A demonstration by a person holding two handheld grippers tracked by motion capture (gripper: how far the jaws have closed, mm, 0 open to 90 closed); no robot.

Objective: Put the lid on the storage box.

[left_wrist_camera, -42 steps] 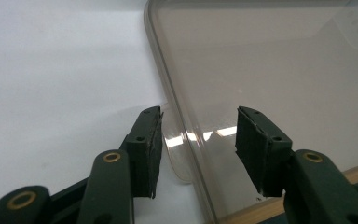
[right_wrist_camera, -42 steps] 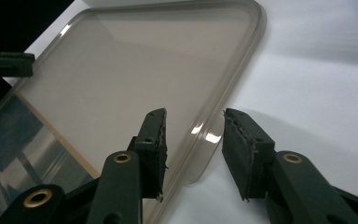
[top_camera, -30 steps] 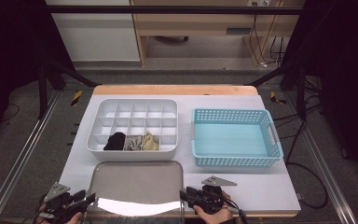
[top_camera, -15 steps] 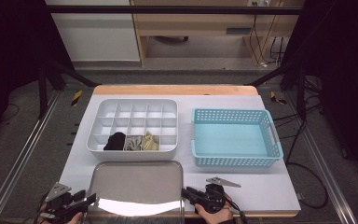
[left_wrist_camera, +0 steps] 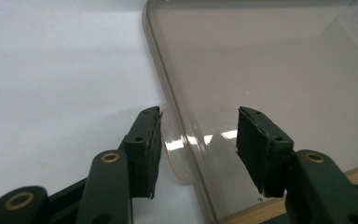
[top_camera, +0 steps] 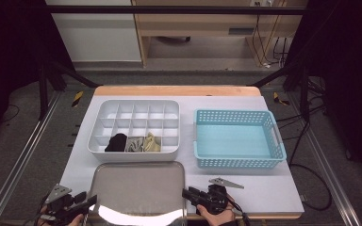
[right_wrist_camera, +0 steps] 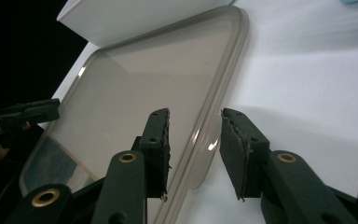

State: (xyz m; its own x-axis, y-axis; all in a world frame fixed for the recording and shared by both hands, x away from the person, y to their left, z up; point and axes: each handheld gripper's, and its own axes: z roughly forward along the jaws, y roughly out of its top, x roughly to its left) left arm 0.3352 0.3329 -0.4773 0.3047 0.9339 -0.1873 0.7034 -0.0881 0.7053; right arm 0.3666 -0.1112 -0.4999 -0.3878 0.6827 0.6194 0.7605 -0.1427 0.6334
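A translucent grey lid [top_camera: 136, 188] lies flat at the near edge of the white table. My left gripper [top_camera: 92, 201] rests at its left edge. In the left gripper view the jaws [left_wrist_camera: 198, 140] stand open on either side of the lid's rim and small clear tab [left_wrist_camera: 175, 151], without touching them. My right gripper [top_camera: 186, 194] is at the lid's right edge. In the right gripper view its jaws [right_wrist_camera: 195, 140] have just been opening and straddle the right tab [right_wrist_camera: 205, 144] with a gap on each side.
Behind the lid stands a white divided organizer [top_camera: 134, 106], with a black sock [top_camera: 118, 142], a grey one [top_camera: 134, 144] and a tan one [top_camera: 152, 142] in its front row. To its right sits a light blue basket [top_camera: 238, 162]. The table's wooden front edge lies just under the hands.
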